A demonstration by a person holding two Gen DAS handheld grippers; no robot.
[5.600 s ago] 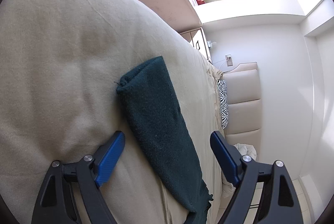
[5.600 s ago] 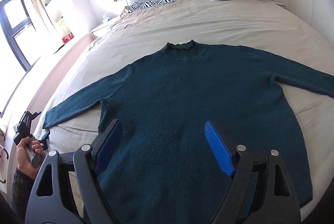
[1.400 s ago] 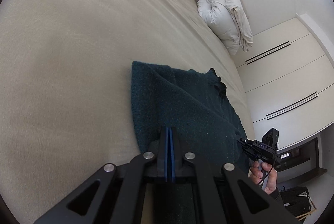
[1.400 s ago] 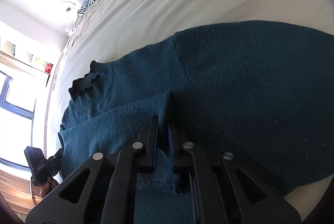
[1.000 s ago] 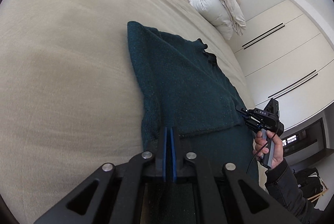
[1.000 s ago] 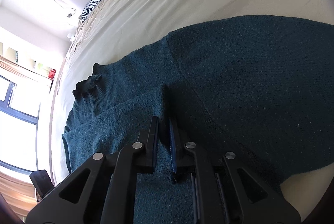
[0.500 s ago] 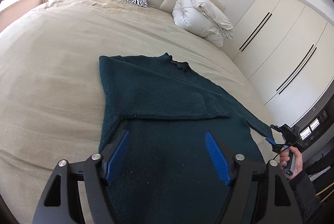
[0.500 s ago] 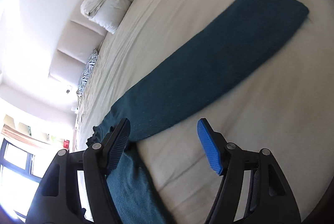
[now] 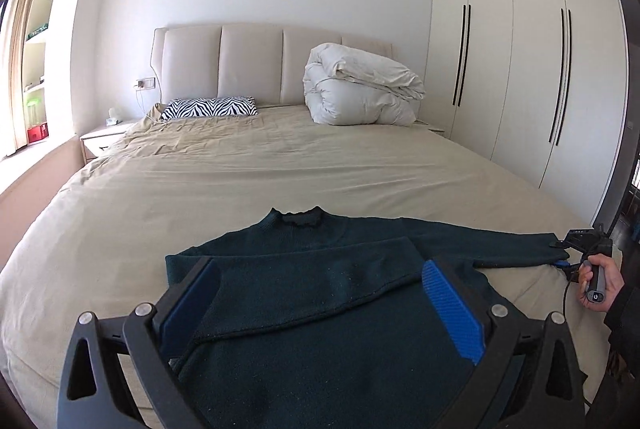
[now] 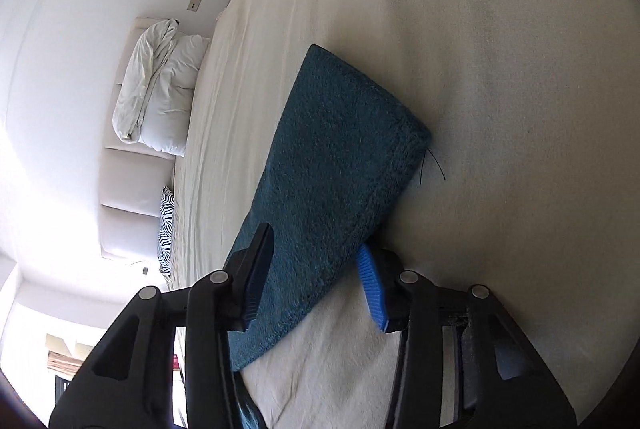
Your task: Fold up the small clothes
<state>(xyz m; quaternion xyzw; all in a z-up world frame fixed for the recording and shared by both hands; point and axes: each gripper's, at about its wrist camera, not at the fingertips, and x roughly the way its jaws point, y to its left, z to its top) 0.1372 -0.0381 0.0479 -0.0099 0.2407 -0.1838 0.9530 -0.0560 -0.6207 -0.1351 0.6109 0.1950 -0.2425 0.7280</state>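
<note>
A dark teal sweater is laid flat, front up, near the foot of a bed covered in a beige sheet, its collar pointing toward the headboard. One sleeve has already been folded across the chest, its cuff end lying near the middle of the body. The other sleeve is stretched out sideways over the sheet, not yet folded, with a loose thread showing at its cuff.

The right tongs are seen partly open, straddling that outstretched sleeve a little short of the cuff; one blue pad is above the knit and the other just at its edge, and nothing is clamped yet. The left tongs are held wide open above the sweater's body, gripping nothing.

The step in hand appears to be the folding of the second sleeve. The next move would seem to call for the right tongs to be closed on the sleeve, and for the sleeve to be lifted and carried across the chest so that it lies over the first. A grip too close to the edge could let the knit slip out.

Further off, a white duvet is bundled against the headboard beside a zebra-striped pillow, and a wardrobe stands along the wall.
</note>
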